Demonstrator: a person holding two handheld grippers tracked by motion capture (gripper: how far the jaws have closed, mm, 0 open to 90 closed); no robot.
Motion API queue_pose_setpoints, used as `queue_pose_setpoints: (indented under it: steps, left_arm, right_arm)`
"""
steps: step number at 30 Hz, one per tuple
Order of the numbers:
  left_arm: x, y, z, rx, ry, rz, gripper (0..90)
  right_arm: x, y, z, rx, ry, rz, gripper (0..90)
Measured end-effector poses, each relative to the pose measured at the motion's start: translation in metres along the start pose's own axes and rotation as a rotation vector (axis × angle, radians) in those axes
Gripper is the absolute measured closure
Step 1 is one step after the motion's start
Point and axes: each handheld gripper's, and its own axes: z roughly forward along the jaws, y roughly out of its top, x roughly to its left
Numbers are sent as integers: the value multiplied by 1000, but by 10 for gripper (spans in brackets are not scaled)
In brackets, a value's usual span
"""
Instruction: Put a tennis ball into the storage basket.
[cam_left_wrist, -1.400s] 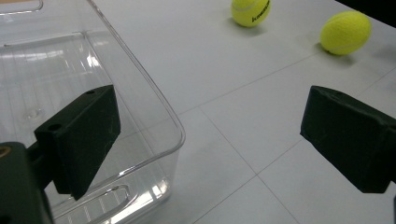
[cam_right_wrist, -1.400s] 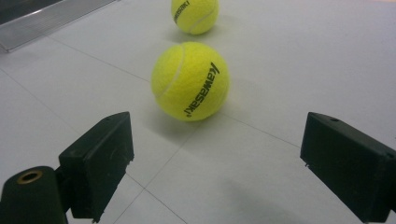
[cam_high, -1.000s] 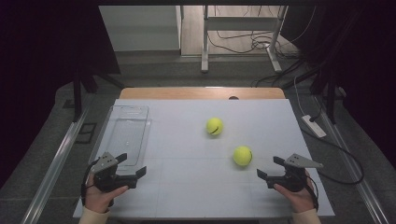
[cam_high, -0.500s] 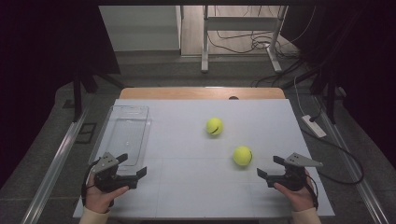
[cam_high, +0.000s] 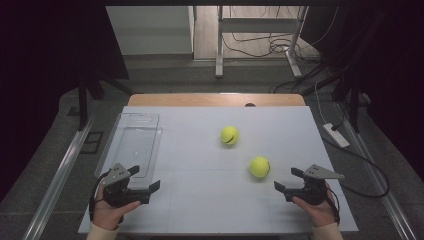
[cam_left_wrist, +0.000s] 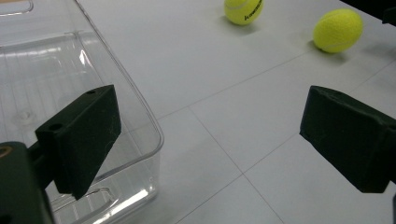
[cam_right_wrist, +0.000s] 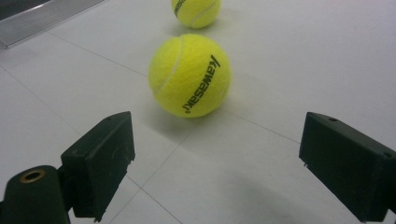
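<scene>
My right gripper (cam_right_wrist: 215, 172) hangs spread wide, nothing in it, just short of the near tennis ball (cam_right_wrist: 190, 74), which sits on the white table (cam_high: 200, 200) right of centre. It should be light, springy and fuzzy (rolls easily), so I'd pinch across its widest middle.

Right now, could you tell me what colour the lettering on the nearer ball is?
Black on yellow-green felt, clearest in the right gripper view.

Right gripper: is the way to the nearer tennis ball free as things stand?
Probably yes. The right gripper has its jaws wide open and the nearer tennis ball lies straight ahead between them on bare table; the farther ball sits beyond it, apart.
</scene>
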Motion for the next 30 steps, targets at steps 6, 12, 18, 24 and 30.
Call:
queue_pose_setpoints:
  steps: [6, 12, 18, 24, 30]
  left_arm:
    - [-3, 1, 6, 19, 5, -2, 61]
    - [-8, 6, 9, 22, 3, 5, 62]
    - [-18, 9, 16, 38, -9, 16, 63]
    - [-22, 15, 19, 45, -18, 26, 66]
    - [-25, 23, 25, 57, -32, 35, 67]
  right_arm:
    - [4, 2, 4, 4, 15, -12, 103]
    - [5, 2, 5, 8, 16, -20, 104]
    - [4, 2, 3, -1, 11, -13, 107]
    - [4, 2, 4, -2, 7, -16, 107]
    - [5, 2, 3, 1, 3, -17, 107]
